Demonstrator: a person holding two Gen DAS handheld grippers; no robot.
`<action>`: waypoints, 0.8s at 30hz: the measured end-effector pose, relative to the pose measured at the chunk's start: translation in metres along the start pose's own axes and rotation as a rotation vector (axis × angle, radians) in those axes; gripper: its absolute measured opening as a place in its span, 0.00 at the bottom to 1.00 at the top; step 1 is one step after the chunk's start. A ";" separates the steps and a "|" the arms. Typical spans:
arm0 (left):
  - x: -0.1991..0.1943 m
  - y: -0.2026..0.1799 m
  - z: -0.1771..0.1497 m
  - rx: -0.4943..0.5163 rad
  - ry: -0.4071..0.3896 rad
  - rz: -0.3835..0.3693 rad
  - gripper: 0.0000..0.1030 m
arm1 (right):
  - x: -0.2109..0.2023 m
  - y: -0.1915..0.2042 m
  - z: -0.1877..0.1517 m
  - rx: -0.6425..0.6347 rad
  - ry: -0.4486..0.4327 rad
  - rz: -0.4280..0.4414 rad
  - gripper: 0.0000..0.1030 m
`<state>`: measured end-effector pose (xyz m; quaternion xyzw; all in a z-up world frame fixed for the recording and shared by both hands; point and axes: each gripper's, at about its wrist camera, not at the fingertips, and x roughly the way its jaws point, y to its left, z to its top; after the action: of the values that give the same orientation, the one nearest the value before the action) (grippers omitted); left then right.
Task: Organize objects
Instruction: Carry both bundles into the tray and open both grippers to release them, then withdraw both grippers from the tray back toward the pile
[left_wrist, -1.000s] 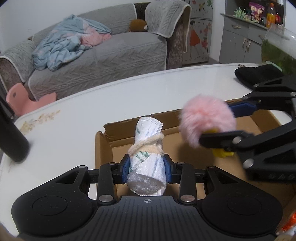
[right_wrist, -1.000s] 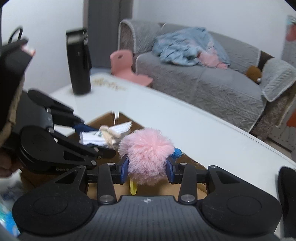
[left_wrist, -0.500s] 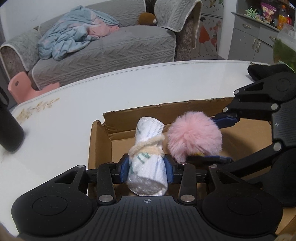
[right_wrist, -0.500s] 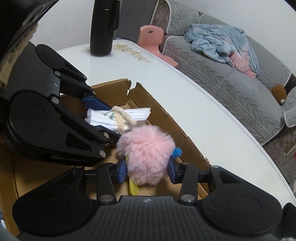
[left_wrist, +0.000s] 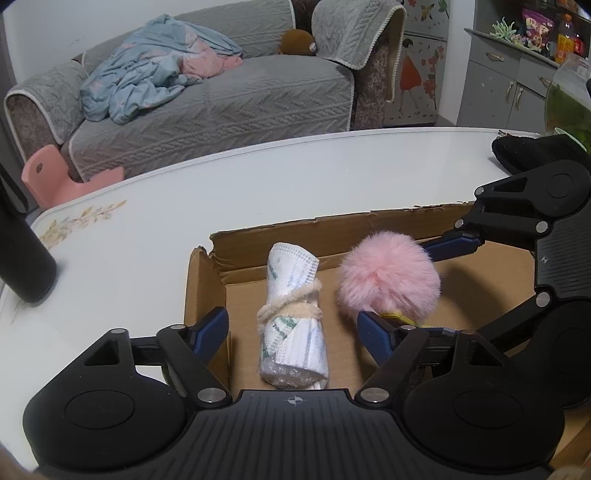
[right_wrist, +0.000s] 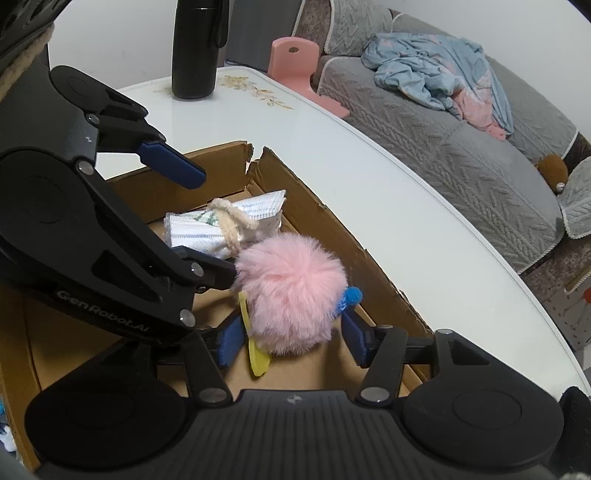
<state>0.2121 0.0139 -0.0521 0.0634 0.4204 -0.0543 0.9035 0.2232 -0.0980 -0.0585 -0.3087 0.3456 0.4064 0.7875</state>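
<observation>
Your left gripper (left_wrist: 293, 328) sits spread wide around the tied white roll (left_wrist: 293, 325), its blue pads clear of it; the roll lies on the floor of the cardboard box (left_wrist: 332, 232). Just beside it rests the pink pom-pom (right_wrist: 291, 295), between your right gripper's (right_wrist: 291, 339) parted pads, which seem not to squeeze it. Both grippers reach low into the box, crossing close together. Beyond, the white table (left_wrist: 258, 184) carries a black bottle (right_wrist: 195, 48); a grey sofa (left_wrist: 221, 99) stands behind.
</observation>
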 end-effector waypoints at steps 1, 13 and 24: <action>-0.001 0.000 0.001 -0.005 0.000 0.000 0.84 | 0.000 0.000 0.001 -0.001 0.004 -0.001 0.55; -0.018 -0.002 0.002 -0.021 -0.007 -0.007 0.86 | -0.006 -0.001 0.009 -0.022 0.007 -0.017 0.59; -0.047 -0.002 -0.001 -0.024 -0.040 0.005 0.88 | -0.027 0.008 0.012 -0.020 -0.015 -0.043 0.67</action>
<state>0.1808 0.0144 -0.0171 0.0524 0.4027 -0.0480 0.9126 0.2085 -0.0963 -0.0321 -0.3208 0.3289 0.3952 0.7955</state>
